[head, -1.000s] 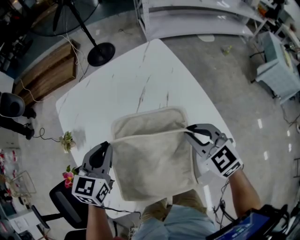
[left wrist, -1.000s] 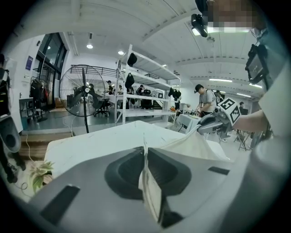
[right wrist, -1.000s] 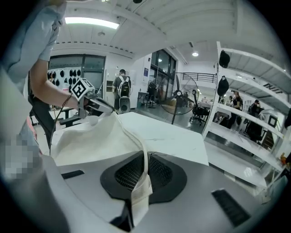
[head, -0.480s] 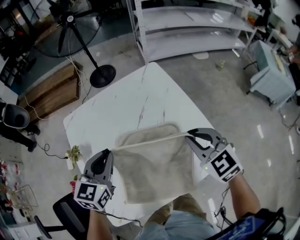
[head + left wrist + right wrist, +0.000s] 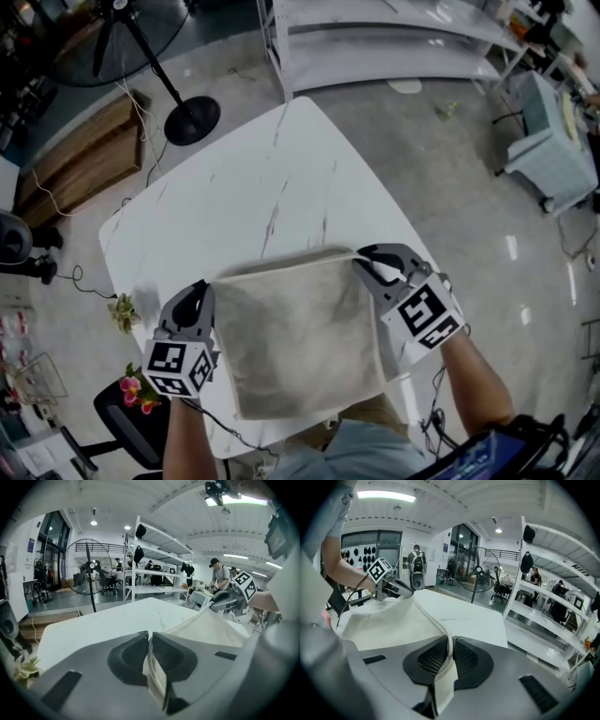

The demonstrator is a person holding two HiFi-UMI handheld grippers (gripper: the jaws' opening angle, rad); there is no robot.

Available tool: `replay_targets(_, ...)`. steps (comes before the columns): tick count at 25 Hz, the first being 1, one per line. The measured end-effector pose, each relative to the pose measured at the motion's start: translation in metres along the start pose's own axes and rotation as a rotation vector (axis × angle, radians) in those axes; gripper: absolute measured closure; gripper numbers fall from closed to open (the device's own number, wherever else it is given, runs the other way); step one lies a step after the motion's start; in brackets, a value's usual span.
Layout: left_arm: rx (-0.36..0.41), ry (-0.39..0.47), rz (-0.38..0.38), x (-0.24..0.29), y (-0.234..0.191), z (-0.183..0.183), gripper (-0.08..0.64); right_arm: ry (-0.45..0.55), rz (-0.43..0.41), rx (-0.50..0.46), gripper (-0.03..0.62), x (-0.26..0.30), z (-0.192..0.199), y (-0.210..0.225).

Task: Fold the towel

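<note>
Background people (image 5: pixel 219 575) beyond towel (image 5: pixel 213 631): gripper views

Two hand-held grippers reach forward and slightly downward, side by side and well apart. The left gripper (image 5: pixel 204 292) has its jaws closed on one corner of the towel (image 5: pixel 300 342), with the cloth pinched between its dark pads (image 5: pixel 126 657). The right gripper (image 5: pixel 364 264) is clamped the same way on the opposite corner, a strip of hem running through its jaws. Each marker cube (image 5: pixel 178 367) faces up toward the head camera. The left forearm (image 5: pixel 187 436) and right forearm (image 5: pixel 483 384) enter from the bottom edge.
</note>
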State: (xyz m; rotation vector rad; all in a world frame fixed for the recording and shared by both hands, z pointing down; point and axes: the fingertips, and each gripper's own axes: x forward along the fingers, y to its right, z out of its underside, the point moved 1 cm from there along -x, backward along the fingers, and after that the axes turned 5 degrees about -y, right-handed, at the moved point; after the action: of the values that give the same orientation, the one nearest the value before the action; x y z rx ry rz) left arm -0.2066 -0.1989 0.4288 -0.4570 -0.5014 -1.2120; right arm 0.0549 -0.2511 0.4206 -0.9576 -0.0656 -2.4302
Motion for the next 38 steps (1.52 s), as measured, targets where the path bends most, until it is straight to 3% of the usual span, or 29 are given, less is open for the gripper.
replay_targets(6, -0.04, -0.096, -0.024, 0.043, -0.017, 0.03, 0.526, -0.078, -0.026, 0.02, 0.537, 0.044, 0.031, 0.01)
replay_targets(11, -0.029, -0.164, -0.076, 0.062, -0.023, 0.04, 0.523, -0.125, -0.005, -0.026, 0.531, 0.069, 0.043, 0.017)
replay_targets(19, -0.025, -0.224, -0.149, 0.069, -0.027, 0.047, 0.52, -0.143, -0.024, 0.07, 0.517, 0.08, 0.051, 0.018)
replay_targets(22, -0.081, -0.198, -0.118, 0.066, -0.031, 0.044, 0.496, -0.112, -0.071, 0.115, 0.476, 0.075, 0.045, 0.021)
replay_targets(24, -0.132, -0.148, -0.1, 0.058, -0.036, 0.034, 0.395, -0.043, -0.099, 0.156, 0.428, 0.066, 0.032, 0.026)
replay_targets(29, -0.214, -0.019, -0.076, 0.017, -0.029, 0.003, 0.348, 0.109, -0.143, 0.224, 0.417, 0.036, 0.004, 0.033)
replay_targets(34, -0.165, 0.029, -0.043, -0.033, 0.017, -0.003, 0.348, 0.162, -0.123, 0.151, 0.422, -0.003, -0.001, 0.004)
replay_targets(38, -0.104, 0.016, 0.031, -0.069, 0.067, 0.041, 0.35, 0.201, -0.114, 0.076, 0.441, -0.046, 0.007, -0.049)
